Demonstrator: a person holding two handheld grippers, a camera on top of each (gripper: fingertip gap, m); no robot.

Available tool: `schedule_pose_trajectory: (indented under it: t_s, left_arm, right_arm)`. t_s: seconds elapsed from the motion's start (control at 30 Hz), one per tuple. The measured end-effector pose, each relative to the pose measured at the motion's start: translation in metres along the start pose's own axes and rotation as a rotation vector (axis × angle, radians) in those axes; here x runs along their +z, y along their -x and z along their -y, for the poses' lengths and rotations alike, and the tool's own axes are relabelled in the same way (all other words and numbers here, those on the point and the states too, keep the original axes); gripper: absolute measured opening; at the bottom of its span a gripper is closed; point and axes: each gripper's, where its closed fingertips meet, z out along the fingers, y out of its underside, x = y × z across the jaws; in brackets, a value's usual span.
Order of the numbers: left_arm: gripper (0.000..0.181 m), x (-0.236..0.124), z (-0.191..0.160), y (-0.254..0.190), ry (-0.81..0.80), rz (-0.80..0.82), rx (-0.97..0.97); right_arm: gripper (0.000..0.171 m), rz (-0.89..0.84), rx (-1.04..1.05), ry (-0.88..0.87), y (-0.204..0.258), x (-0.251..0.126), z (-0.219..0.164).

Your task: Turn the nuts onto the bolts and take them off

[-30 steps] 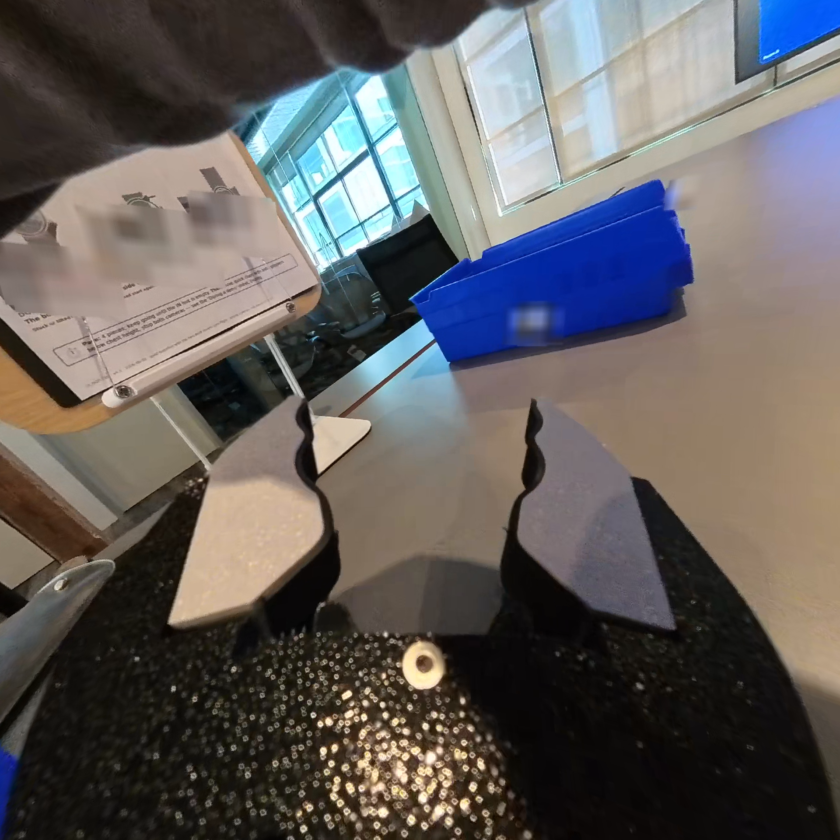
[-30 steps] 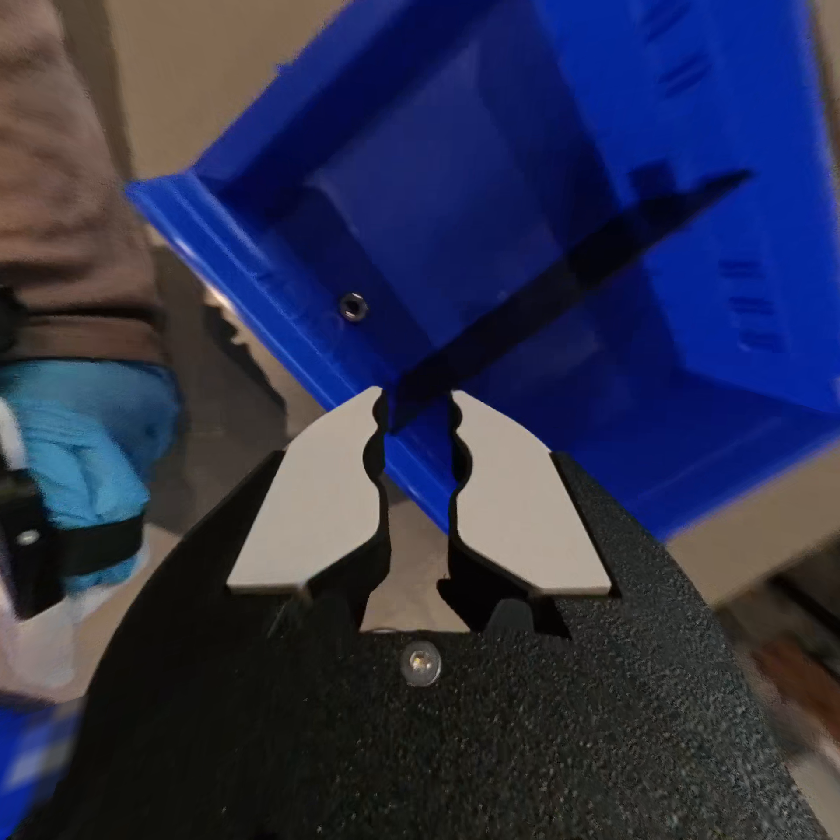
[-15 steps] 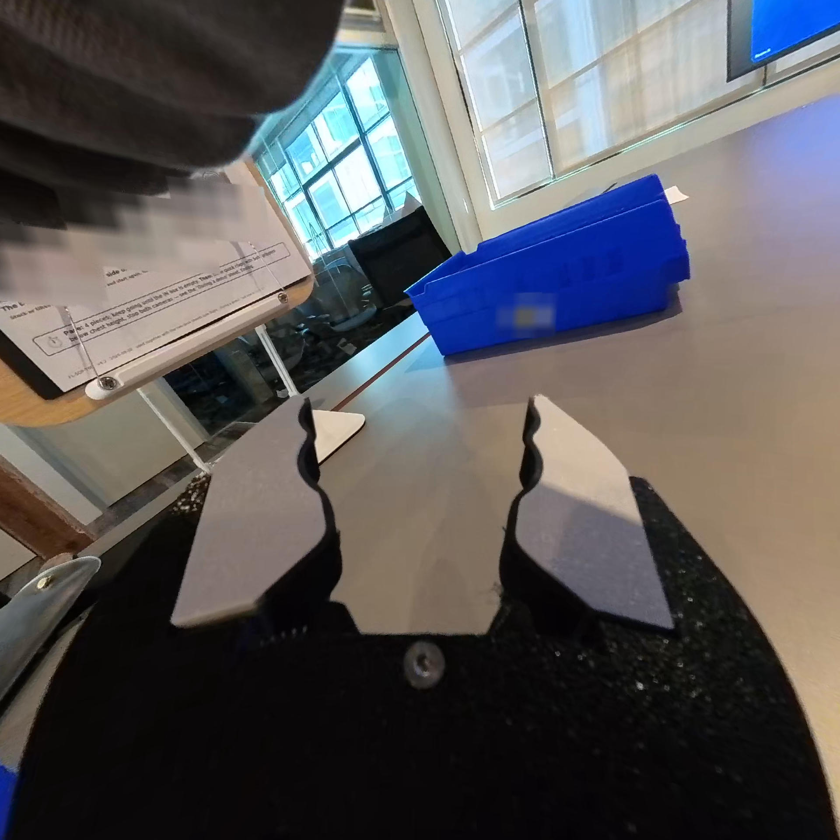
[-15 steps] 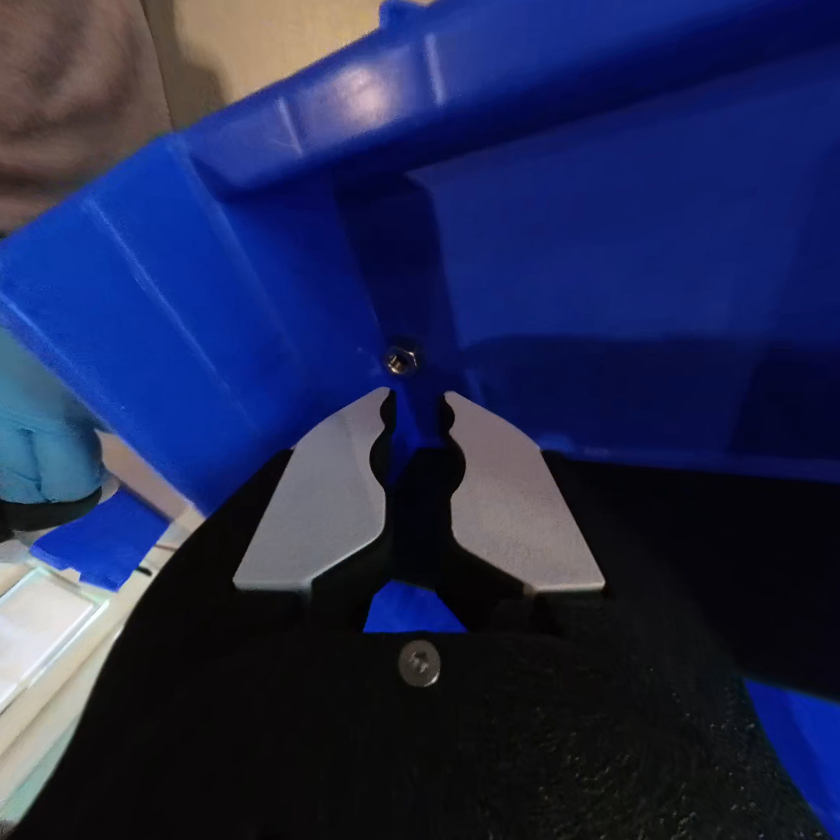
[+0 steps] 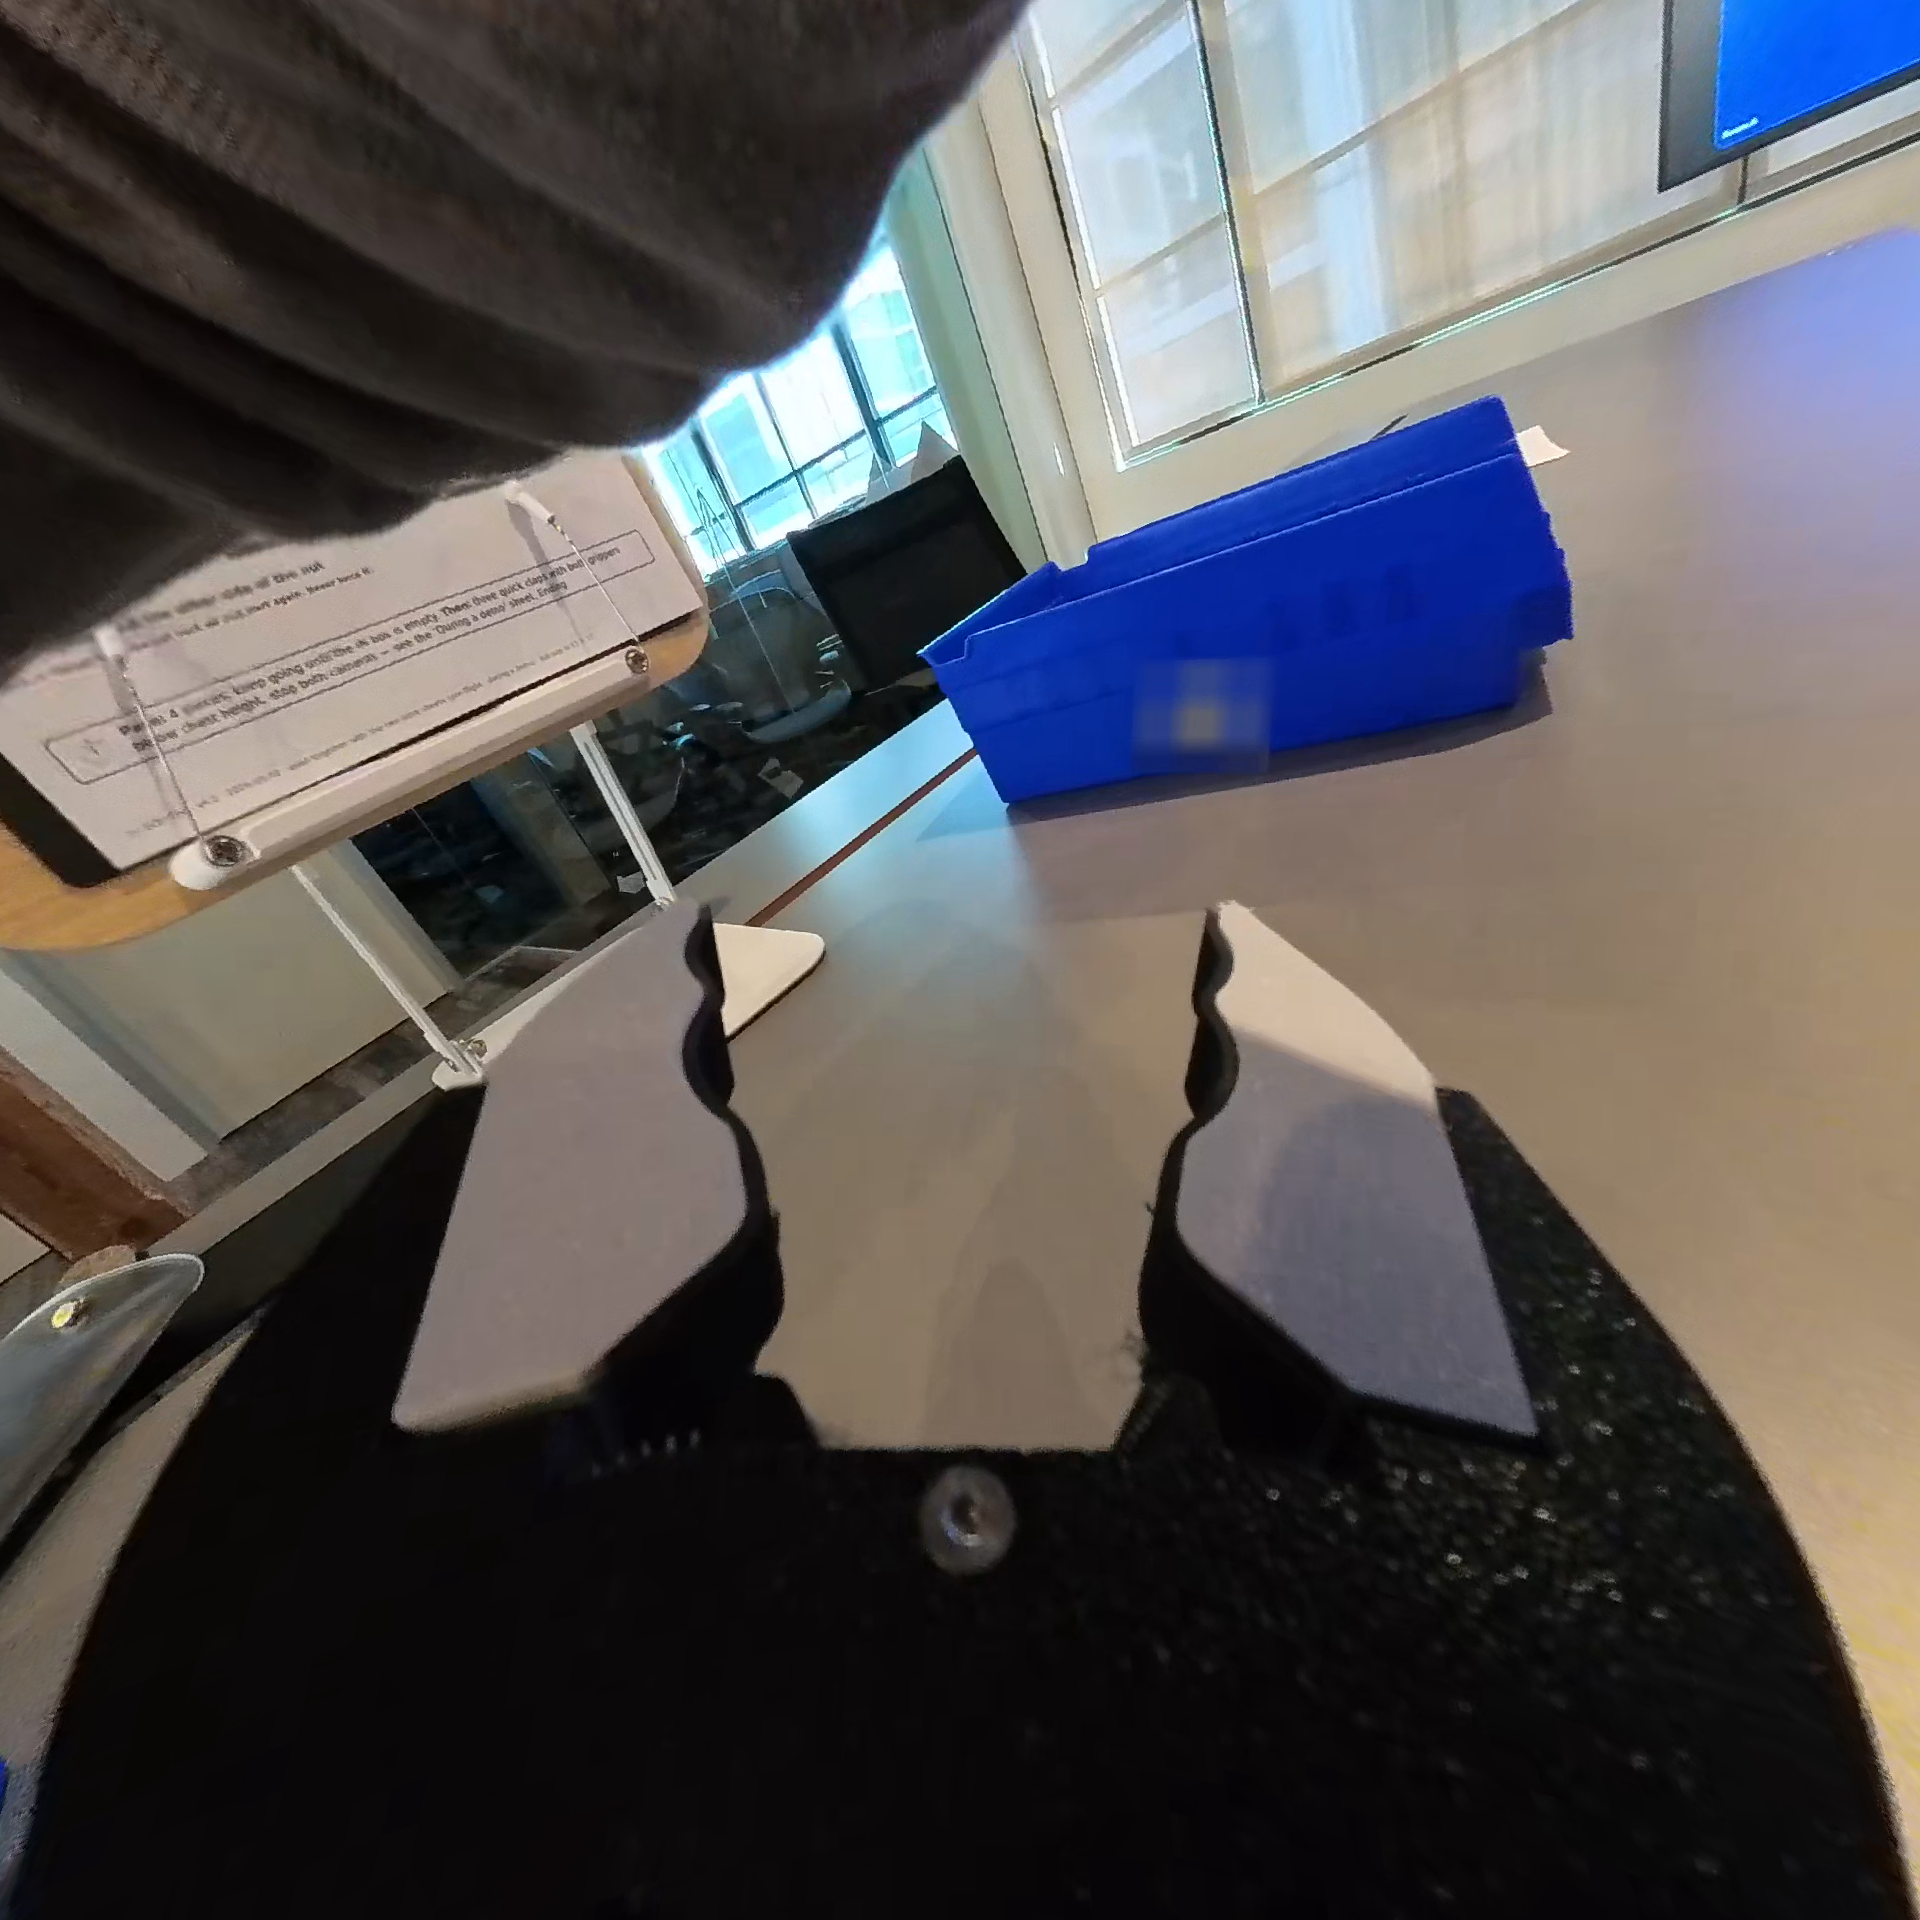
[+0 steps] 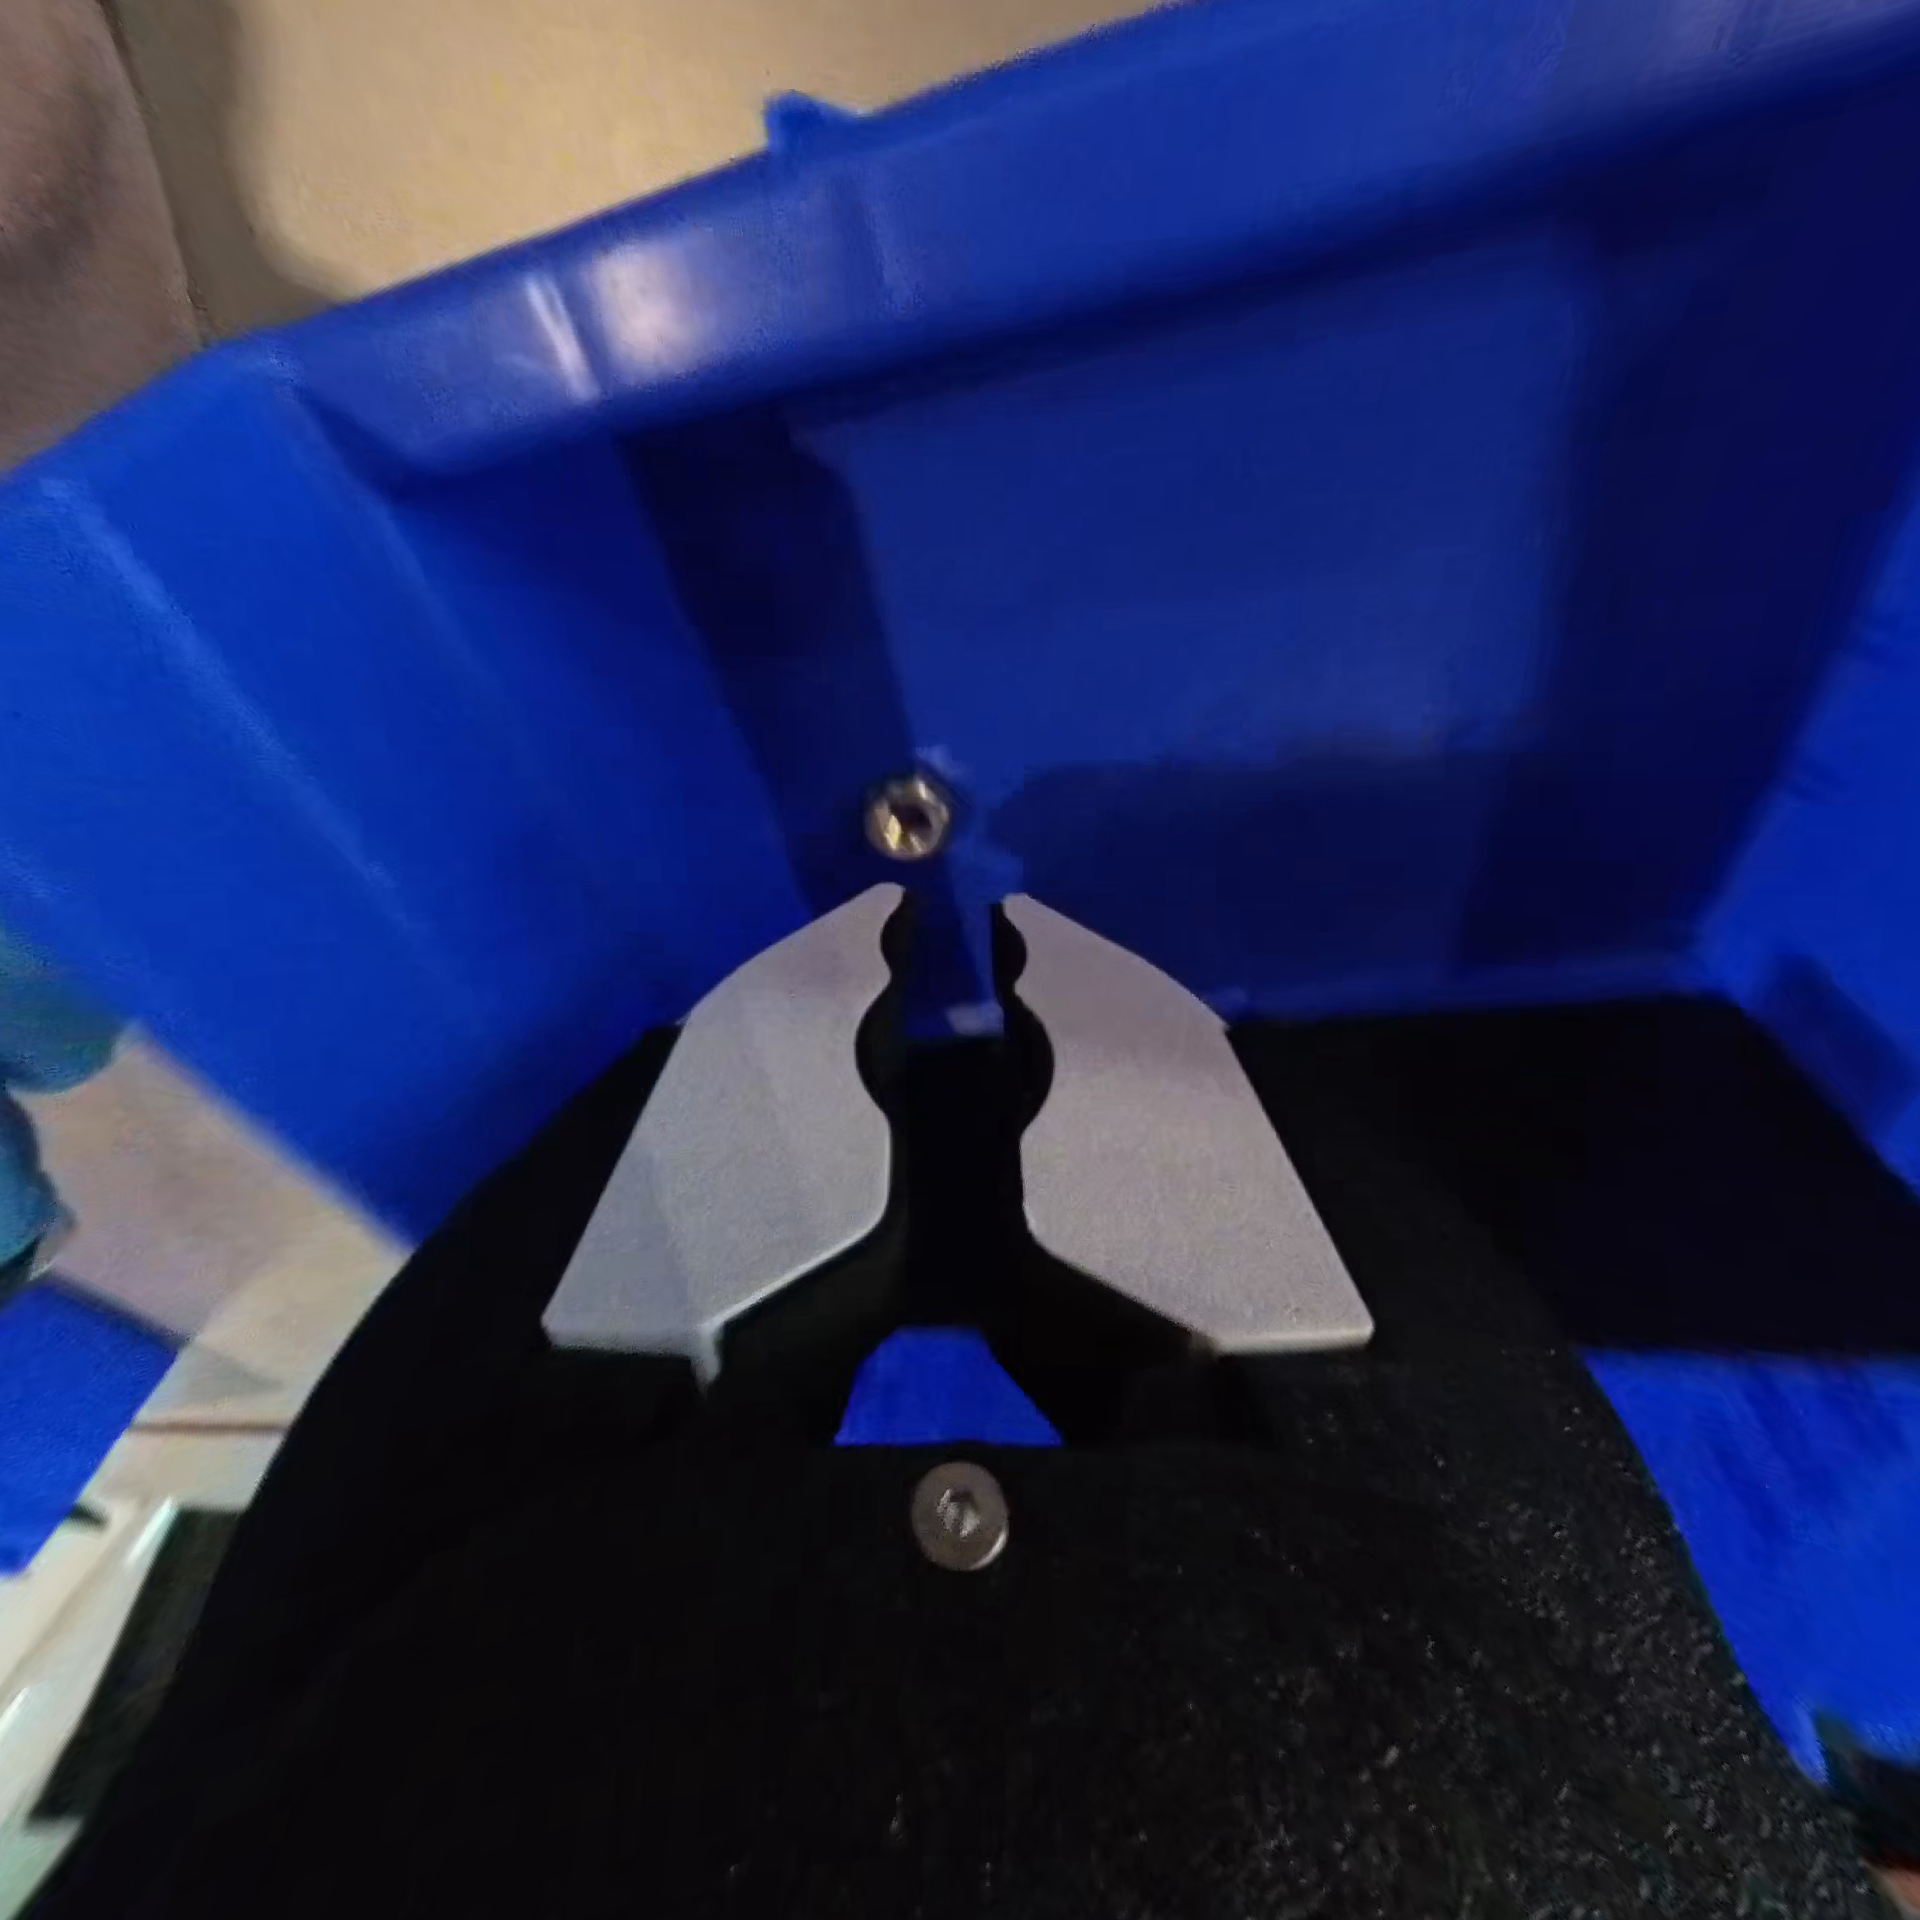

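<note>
Inside a blue bin (image 6: 1351, 623), the right gripper (image 6: 948, 914) is clenched on a thin blue rib of the bin wall. A small metal nut (image 6: 907, 821) sits just beyond its fingertips, in the bin's corner. The left gripper (image 5: 956, 935) hangs released, jaws wide, above a grey table (image 5: 1558, 935); a second blue bin (image 5: 1299, 644) lies well beyond it, a paper stand (image 5: 343, 665) to its left.
</note>
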Motion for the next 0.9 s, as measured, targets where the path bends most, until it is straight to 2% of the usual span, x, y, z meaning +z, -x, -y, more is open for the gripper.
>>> schedule_pose_trajectory:
  t_s: [0.1,0.17,0.23,0.3,0.53,0.9]
  left_arm:
    - [0.086,0.000,0.000,0.002,-0.004,0.004,-0.012]
    - [0.086,0.000,0.000,0.002,-0.004,0.004,-0.024]
    - [0.086,0.000,0.000,0.002,-0.003,0.001,-0.032]
    - [0.086,0.000,0.000,0.001,-0.004,-0.004,-0.035]
    - [0.085,0.000,-0.001,0.003,-0.001,-0.003,-0.043]
    - [0.085,-0.001,-0.005,0.014,0.003,0.016,-0.120]
  right_arm:
    - [0.011,-0.095,0.133,-0.102,-0.016,-0.043,-0.024]
    - [0.012,-0.145,0.226,-0.074,-0.026,-0.058,-0.060]
    - [0.015,-0.144,0.283,0.004,-0.028,-0.055,-0.096]
    - [0.019,-0.080,0.314,0.015,-0.023,-0.041,-0.111]
    - [0.028,0.041,0.193,0.108,-0.015,0.015,-0.116]
    - [0.030,0.074,0.106,0.077,-0.018,0.035,-0.103]
